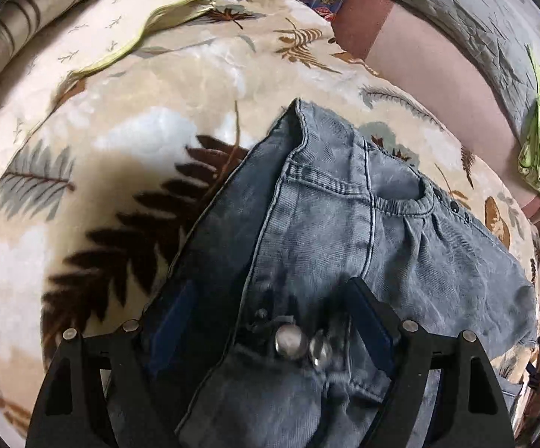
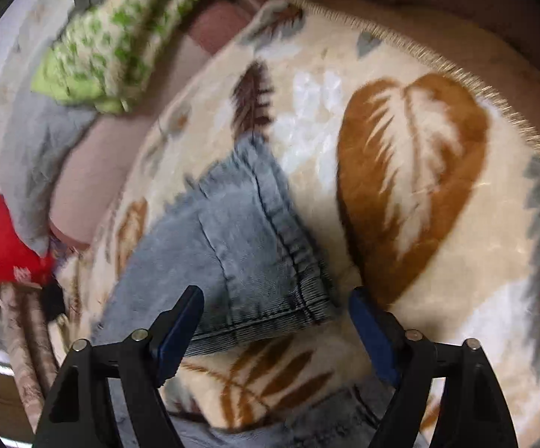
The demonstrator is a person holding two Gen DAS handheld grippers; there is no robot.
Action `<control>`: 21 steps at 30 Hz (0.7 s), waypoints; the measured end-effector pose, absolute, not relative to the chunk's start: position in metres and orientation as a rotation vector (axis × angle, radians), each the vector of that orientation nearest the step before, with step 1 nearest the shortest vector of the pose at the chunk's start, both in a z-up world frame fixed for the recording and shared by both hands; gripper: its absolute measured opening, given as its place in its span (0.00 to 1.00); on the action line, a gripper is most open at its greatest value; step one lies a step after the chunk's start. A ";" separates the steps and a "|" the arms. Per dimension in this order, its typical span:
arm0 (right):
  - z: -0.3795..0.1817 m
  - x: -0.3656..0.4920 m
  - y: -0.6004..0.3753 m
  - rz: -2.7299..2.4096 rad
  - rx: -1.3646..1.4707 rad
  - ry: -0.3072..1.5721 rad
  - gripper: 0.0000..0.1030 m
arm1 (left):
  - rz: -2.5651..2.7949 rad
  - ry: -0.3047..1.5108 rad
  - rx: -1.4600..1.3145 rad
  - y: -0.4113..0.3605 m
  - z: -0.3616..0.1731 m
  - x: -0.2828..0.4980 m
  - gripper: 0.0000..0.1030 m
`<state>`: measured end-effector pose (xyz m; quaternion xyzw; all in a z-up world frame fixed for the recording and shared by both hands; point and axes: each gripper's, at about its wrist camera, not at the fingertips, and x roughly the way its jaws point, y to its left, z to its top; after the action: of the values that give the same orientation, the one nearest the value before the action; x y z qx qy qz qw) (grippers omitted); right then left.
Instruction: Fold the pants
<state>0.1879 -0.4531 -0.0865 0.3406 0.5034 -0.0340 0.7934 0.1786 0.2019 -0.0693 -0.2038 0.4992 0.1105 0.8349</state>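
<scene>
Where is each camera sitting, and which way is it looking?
Left wrist: sits on the left gripper, looking steeply down at the jeans waistband and its metal buttons; only the gripper's open fingers show.
Right wrist: sits on the right gripper, looking down at a jeans hem; only its open fingers show.
Shared: the jeans, the leaf-print blanket, and a green patterned cloth.

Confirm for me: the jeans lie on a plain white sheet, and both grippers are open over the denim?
Not a plain white sheet. Both wrist views show the jeans on a cream blanket printed with leaves. The rest holds: the left gripper and right gripper are open over the denim.
</scene>
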 end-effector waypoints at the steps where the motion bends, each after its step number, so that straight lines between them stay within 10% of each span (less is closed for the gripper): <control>1: -0.086 0.190 -0.448 -0.081 0.680 1.095 0.70 | 0.238 1.057 -0.408 0.200 -0.068 0.180 0.48; 2: -0.084 0.192 -0.440 -0.097 0.596 1.108 0.48 | 0.228 1.072 -0.371 0.196 -0.068 0.183 0.17; 3: -0.082 0.195 -0.435 -0.100 0.541 1.121 0.24 | 0.212 1.091 -0.352 0.195 -0.069 0.188 0.17; 6: -0.071 0.196 -0.429 -0.095 0.458 1.131 0.21 | 0.199 1.091 -0.275 0.190 -0.061 0.194 0.09; 14: -0.056 0.177 -0.422 -0.156 0.124 1.145 0.26 | 0.240 1.113 -0.196 0.202 -0.074 0.203 0.16; 16: -0.089 0.178 -0.429 -0.190 0.125 1.192 0.33 | 0.256 1.108 -0.190 0.202 -0.071 0.204 0.20; 18: -0.081 0.172 -0.440 -0.168 0.229 1.155 0.64 | 0.260 1.082 -0.175 0.202 -0.057 0.199 0.32; 21: -0.054 0.165 -0.446 -0.165 0.269 1.076 0.66 | 0.281 1.003 -0.166 0.205 -0.033 0.190 0.48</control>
<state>0.1645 -0.4463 -0.0541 0.1275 0.5101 -0.0781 0.8470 0.1904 0.2048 -0.0325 -0.0792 0.4787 0.1339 0.8641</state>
